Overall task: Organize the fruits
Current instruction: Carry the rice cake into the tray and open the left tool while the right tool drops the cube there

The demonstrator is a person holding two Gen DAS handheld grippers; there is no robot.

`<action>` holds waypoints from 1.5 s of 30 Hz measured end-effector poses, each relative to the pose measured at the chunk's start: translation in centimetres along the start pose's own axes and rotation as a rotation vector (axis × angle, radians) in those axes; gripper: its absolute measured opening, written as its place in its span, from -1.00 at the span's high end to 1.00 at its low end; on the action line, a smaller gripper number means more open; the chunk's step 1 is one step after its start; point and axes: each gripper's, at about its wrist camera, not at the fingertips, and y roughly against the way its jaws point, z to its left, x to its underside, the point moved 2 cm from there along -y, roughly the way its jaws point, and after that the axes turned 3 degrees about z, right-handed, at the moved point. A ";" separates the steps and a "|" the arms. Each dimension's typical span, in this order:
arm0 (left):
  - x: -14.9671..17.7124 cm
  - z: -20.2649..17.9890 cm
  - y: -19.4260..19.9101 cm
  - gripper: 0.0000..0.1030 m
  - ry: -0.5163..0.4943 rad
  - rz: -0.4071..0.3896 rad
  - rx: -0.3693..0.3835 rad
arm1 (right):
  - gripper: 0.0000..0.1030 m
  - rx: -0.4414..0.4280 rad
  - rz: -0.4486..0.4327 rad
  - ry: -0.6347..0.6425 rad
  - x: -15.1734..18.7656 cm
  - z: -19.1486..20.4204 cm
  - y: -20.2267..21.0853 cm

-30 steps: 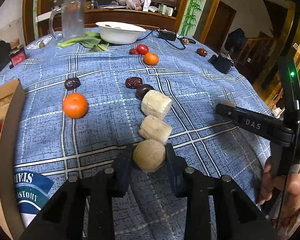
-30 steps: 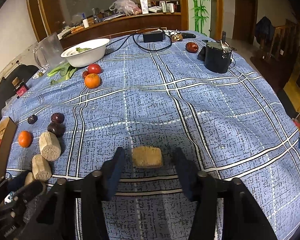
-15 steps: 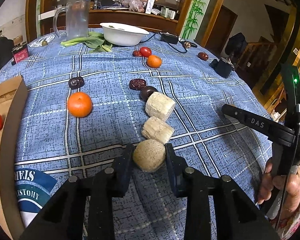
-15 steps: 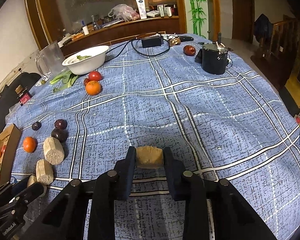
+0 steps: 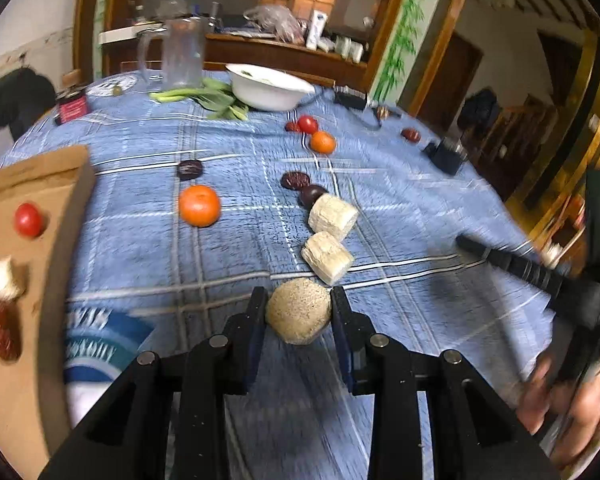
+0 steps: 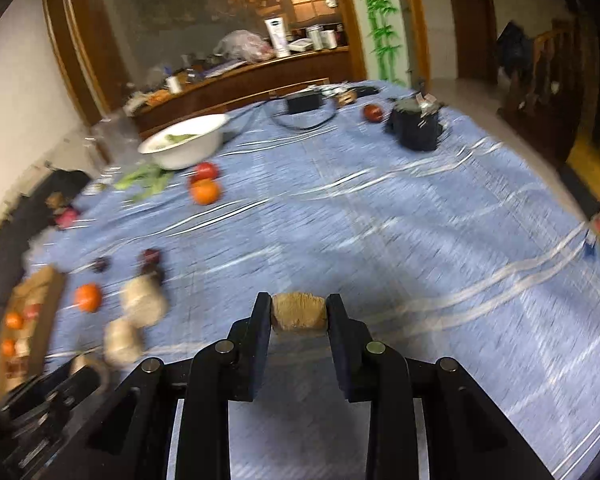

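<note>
**Both grippers clamped on pale corn-cob pieces over the blue plaid tablecloth**

The left gripper [image 5: 299,314] has its 2 fingers pressed against the sides of a round, grainy beige cob piece [image 5: 299,310], seen end-on and lying at the near end of a row. Just beyond it sit 2 more pale cob chunks [image 5: 327,257], the nearer one almost touching the gripped piece, the farther one [image 5: 333,217] resting against a dark plum [image 5: 312,195]. A second dark fruit [image 5: 295,180] lies just behind the plum, and a third [image 5: 189,169] sits well to the left. An orange [image 5: 199,205] rests alone on the tablecloth [image 5: 236,152] to the left of the row.

At the left edge stands a cardboard box [image 5: 60,248] holding a red tomato [image 5: 29,219], a small white piece and something dark red; these are blurred. Far back are a white bowl [image 5: 269,90], green leafy stalks [image 5: 204,98], a clear glass pitcher [image 5: 180,56], and a tomato [image 5: 307,124] beside a second orange [image 5: 323,142].

The right gripper [image 6: 299,314] is closed on another cob piece [image 6: 299,312], held sideways between the fingers; whether it touches the cloth cannot be told. This view is motion-blurred. A black box-shaped device [image 6: 416,128] sits far back on the right, with a dark red fruit [image 6: 373,112] just to its left.
</note>
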 end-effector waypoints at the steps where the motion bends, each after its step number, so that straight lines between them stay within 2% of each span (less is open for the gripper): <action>1: 0.4 0.3 1.1 0.42 0.018 -0.013 0.022 | 0.43 -0.037 0.010 0.002 0.8 0.7 0.5; 5: 1.1 2.1 4.6 0.42 0.049 -0.040 0.019 | 0.43 -0.158 0.050 0.027 2.8 4.0 2.0; 9: 1.6 6.1 8.5 0.41 0.137 -0.083 -0.014 | 0.42 -0.244 0.068 0.092 3.5 8.6 3.1; 11: 1.9 8.2 10.2 0.41 0.168 -0.107 -0.066 | 0.42 -0.281 0.077 0.129 3.9 11.1 3.3; 13: 2.2 10.9 11.8 0.41 0.194 -0.125 -0.156 | 0.42 -0.309 0.087 0.181 4.3 14.0 3.5; 18: 3.3 17.7 14.2 0.41 0.307 -0.112 -0.323 | 0.41 -0.375 0.141 0.323 5.9 21.5 3.0; 22: 4.3 22.1 15.1 0.41 0.399 -0.099 -0.388 | 0.41 -0.419 0.217 0.414 7.7 26.8 1.2; 25: 4.5 24.0 14.8 0.41 0.427 -0.076 -0.407 | 0.41 -0.409 0.257 0.506 9.3 30.5 -0.5; 29: 4.4 24.9 13.8 0.41 0.430 -0.044 -0.396 | 0.40 -0.383 0.296 0.578 11.0 32.9 -2.4; 33: 4.3 25.2 12.7 0.41 0.422 -0.015 -0.395 | 0.40 -0.347 0.305 0.628 11.9 33.9 -3.8; 41: 4.2 24.8 11.9 0.39 0.380 0.006 -0.450 | 0.40 -0.309 0.305 0.680 13.0 35.1 -5.0; 45: 4.3 24.8 12.1 0.31 0.388 0.002 -0.432 | 0.39 -0.297 0.289 0.700 13.2 35.5 -5.0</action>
